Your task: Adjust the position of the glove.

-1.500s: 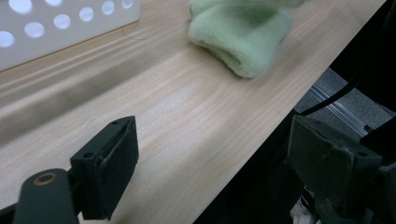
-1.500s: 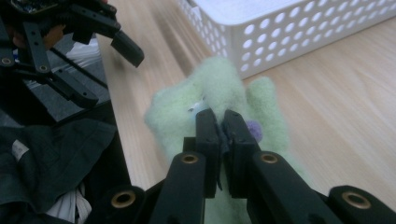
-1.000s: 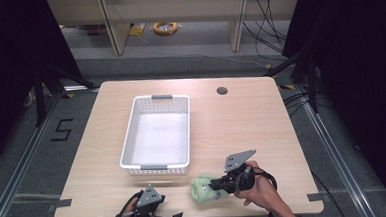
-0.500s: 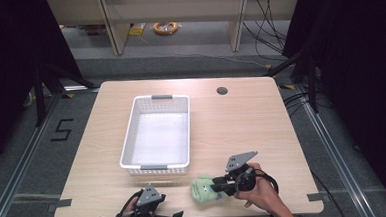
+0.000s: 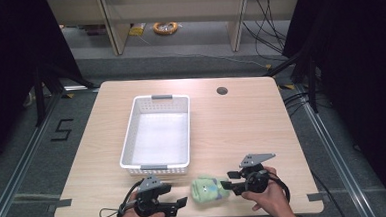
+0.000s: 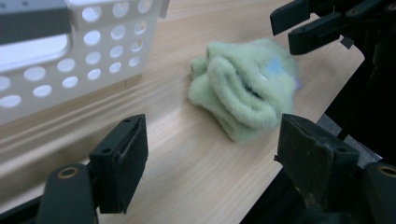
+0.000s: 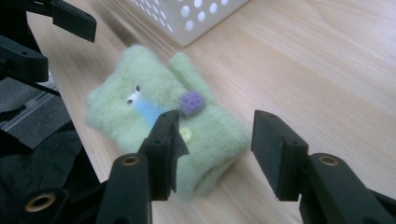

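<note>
A fuzzy green folded cloth with a blue patch and a purple dot lies near the table's front edge. To its right, my right gripper points left at it. Its jaws have just been opening. In the right gripper view the cloth's near end lies loose between the pads, not pressed. My left gripper sits left of the cloth and points right. Its jaws have just been closing a little. They stand wide with bare table between them, the cloth just ahead.
A white perforated basket, empty, stands on the wooden table just behind the left gripper and the cloth. Its holed wall is close on the left gripper's left. The table's front edge runs right under both hands.
The right gripper's jaws have opened off the green cloth and the hand has eased slightly to the right. The cloth stays where it lay. The left hand has kept still.
</note>
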Tool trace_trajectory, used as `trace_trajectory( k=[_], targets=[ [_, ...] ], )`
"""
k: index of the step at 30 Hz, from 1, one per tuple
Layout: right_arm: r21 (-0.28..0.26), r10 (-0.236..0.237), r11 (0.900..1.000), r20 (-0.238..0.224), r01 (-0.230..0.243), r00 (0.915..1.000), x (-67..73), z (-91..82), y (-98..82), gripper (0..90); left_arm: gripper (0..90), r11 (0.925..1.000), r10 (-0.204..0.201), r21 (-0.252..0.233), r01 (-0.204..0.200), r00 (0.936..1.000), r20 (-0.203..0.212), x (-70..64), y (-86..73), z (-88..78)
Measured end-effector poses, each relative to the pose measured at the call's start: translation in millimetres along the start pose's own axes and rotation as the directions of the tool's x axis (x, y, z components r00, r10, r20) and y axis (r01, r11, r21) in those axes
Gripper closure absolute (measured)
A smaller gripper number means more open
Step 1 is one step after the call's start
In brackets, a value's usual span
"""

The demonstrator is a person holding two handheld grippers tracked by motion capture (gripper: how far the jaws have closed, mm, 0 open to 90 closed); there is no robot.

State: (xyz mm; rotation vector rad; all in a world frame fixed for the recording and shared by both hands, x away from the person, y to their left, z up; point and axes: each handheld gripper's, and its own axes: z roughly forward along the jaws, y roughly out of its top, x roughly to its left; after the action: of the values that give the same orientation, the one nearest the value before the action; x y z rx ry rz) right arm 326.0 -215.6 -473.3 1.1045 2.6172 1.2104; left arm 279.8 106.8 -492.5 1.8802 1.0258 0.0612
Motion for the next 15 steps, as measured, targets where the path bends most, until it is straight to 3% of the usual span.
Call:
trace_trajectory(
  k=[2,4,5,8,9,10,14,15],
  targets=[
    [0.006,0.029,1.0,0.006,-0.029,0.9996,0.1,1.1,-1.0,50.3,27.0,1.0,0.002,0.005,-0.002,1.0,0.003,0.4,3.8,3.0],
    [0.01,0.038,0.999,-0.009,-0.038,0.9992,-0.8,4.7,-1.7,48.7,28.7,0.9997,-0.022,0.012,0.021,0.9997,0.009,-0.8,6.6,7.6],
    [0.013,0.043,0.999,0.009,-0.043,0.9991,-0.2,6.0,-2.3,48.7,29.3,0.9985,-0.041,0.036,0.04,0.9988,0.028,-1.0,9.5,13.0],
    [0.025,0.042,0.999,-0.005,-0.042,0.9991,-0.8,9.7,-3.2,48.4,31.8,0.9978,-0.045,0.051,0.043,0.9984,0.035,-2.1,11.5,19.9],
    [0.039,0.076,0.996,0.002,-0.076,0.9971,1.6,10.5,-4.0,48.3,32.3,0.9971,-0.042,0.066,0.04,0.9987,0.029,-3.2,12.9,25.4],
    [0.041,0.056,0.998,0.004,-0.056,0.9984,-1.5,13.3,-5.2,48.2,33.4,0.9962,-0.041,0.078,0.039,0.9989,0.021,-4.3,13.9,29.2],
    [0.055,0.069,0.996,-0.001,-0.068,0.9976,-3.7,18.2,-7.8,48.1,35.6,0.992,-0.052,0.117,0.046,0.9976,0.047,-11.2,17.5,41.3],
    [0.05,0.08,0.996,-0.024,-0.079,0.9965,-6.4,21.6,-9.4,48.1,36.2,0.9909,-0.041,0.13,0.035,0.998,0.047,-14.1,19.1,48.5]
  ],
)
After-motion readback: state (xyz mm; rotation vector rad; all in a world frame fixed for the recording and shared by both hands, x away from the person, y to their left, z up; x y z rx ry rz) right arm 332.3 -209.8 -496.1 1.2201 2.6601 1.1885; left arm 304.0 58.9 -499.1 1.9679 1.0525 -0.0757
